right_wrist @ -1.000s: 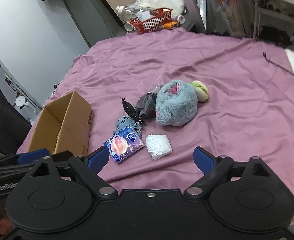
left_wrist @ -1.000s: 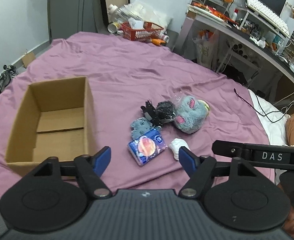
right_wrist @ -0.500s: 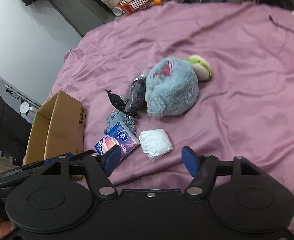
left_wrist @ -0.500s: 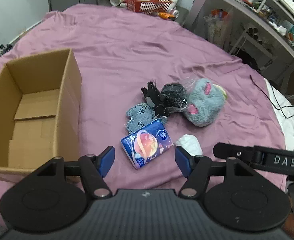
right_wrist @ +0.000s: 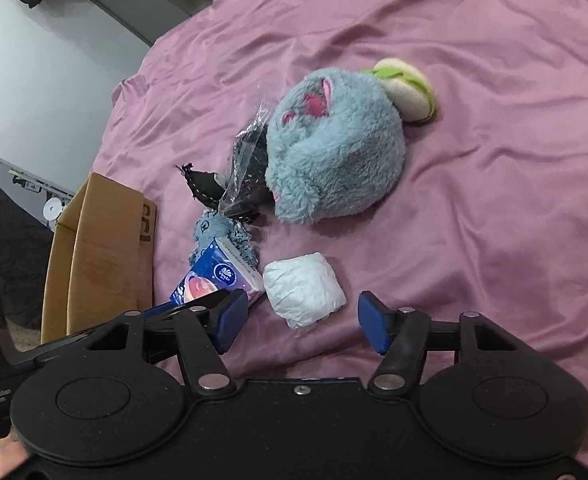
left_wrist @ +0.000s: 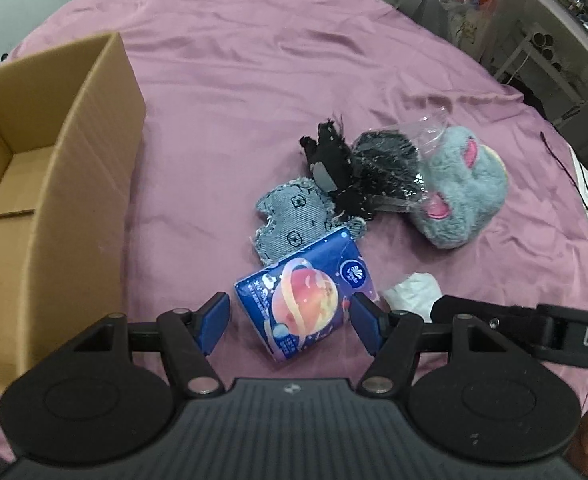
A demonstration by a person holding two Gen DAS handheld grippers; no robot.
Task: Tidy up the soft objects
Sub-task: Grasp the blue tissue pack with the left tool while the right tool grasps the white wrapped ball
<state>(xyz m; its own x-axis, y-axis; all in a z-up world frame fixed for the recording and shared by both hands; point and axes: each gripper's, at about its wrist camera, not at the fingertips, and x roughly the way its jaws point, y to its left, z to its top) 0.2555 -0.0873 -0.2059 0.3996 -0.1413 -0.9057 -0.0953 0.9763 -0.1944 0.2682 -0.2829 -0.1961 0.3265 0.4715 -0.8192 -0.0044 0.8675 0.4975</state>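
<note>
Blue pads tip both of my grippers, and both sets of fingers are spread wide with nothing pinched. My left gripper (left_wrist: 290, 322) hangs low over the bed, straddling the near end of a blue tissue pack (left_wrist: 304, 298) printed with a planet; whether the pads touch it I cannot tell. My right gripper (right_wrist: 304, 322) hangs beside it, with a white crumpled wad (right_wrist: 302, 288) lying just ahead of its fingers.

I judge this to be the reach-and-grasp step, with nothing yet packed. The next move calls for lowering each gripper a little and pressing the fingers together squarely across its item, then carrying it to the box.

Farther out on the purple bedsheet (left_wrist: 254, 80), touching the far end of the tissue pack, lies a denim fabric piece (left_wrist: 294, 218). Beyond that sit a black fabric item (left_wrist: 330, 156) and a clear plastic bag of dark material (left_wrist: 390, 168), resting against a fluffy grey-blue plush (right_wrist: 334, 148). A green and cream soft toy (right_wrist: 408, 88) lies behind the plush.

An open cardboard box (left_wrist: 94, 152), nothing visible inside, stands toward the left edge of the bed, near the left gripper.
</note>
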